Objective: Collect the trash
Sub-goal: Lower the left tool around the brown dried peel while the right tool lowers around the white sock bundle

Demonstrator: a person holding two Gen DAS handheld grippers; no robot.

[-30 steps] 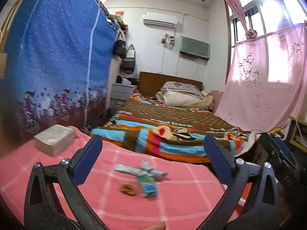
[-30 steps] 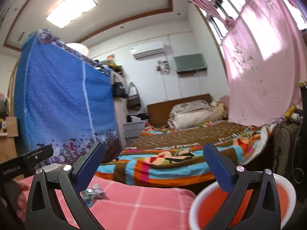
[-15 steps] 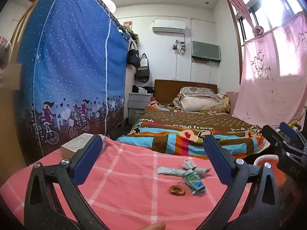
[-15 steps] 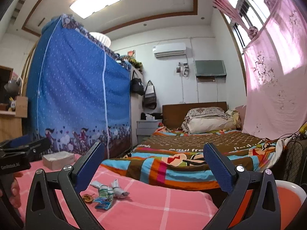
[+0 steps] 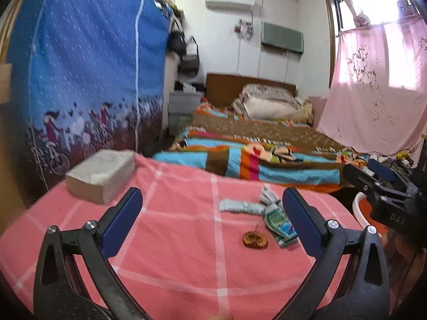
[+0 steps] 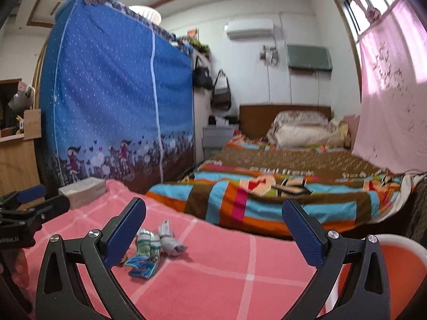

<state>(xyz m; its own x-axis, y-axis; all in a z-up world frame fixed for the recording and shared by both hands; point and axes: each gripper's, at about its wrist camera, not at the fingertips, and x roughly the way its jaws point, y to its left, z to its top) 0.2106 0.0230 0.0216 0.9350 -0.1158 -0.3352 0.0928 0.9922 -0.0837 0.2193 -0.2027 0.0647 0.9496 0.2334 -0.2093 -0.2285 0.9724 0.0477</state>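
Observation:
Crumpled wrappers (image 5: 269, 214) lie in a small heap on the pink checked tablecloth (image 5: 173, 240), with a brown ring-shaped scrap (image 5: 254, 239) just in front of them. My left gripper (image 5: 212, 222) hangs open above the cloth, the heap close to its right finger. The right wrist view shows the same wrappers (image 6: 152, 250) beside my open right gripper's (image 6: 213, 229) left finger. An orange bin with a white rim (image 6: 400, 272) sits at the lower right, partly behind the right finger. Both grippers hold nothing.
A grey tissue pack (image 5: 102, 176) rests on the cloth's far left corner. Beyond the table is a bed with a striped blanket (image 5: 253, 160), a blue fabric wardrobe (image 5: 80, 80) at left, and a pink curtain (image 5: 373, 93) at right.
Both cameras have tilted down and moved closer to the table. The wrappers now sit nearer each gripper's fingers. Both grippers stay open.

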